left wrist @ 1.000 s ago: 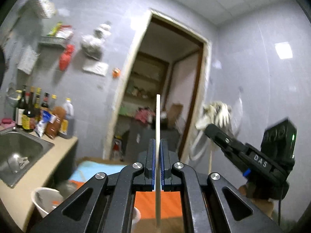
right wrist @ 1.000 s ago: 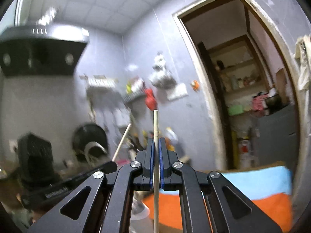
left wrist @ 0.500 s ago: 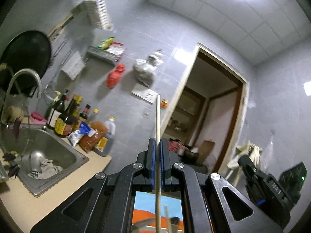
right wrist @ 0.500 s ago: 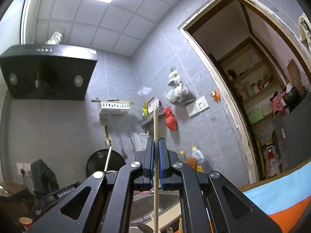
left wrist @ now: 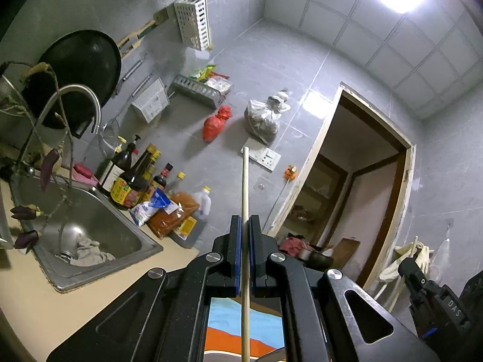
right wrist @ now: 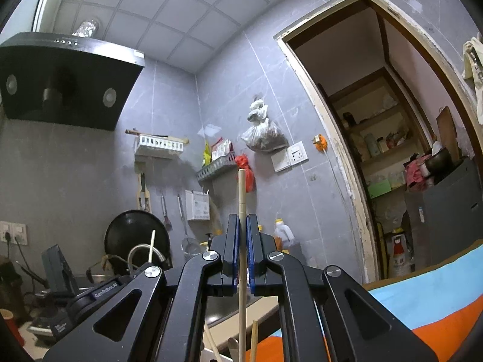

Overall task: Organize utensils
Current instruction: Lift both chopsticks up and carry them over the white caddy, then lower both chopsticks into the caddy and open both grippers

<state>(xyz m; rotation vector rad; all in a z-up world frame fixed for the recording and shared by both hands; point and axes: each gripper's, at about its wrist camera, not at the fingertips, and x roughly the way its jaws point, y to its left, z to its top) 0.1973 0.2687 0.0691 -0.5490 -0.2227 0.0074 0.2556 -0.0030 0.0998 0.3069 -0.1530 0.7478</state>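
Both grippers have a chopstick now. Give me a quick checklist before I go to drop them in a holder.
1. Left gripper grip: ok, shut on a chopstick standing upright between the pads.
2. Right gripper grip: ok, shut on its own chopstick, also upright.
3. Sticks centred in the pads: ok in both wrist views.
4. Grippers apart: ok, the right gripper shows at the lower right of the left view, not touching.
5. Drop target: cannot tell. A white basket hangs on the wall, and more utensils poke up below the right gripper, but their container is hidden.
6. Lower ends of the sticks: cannot tell, they run out of frame.
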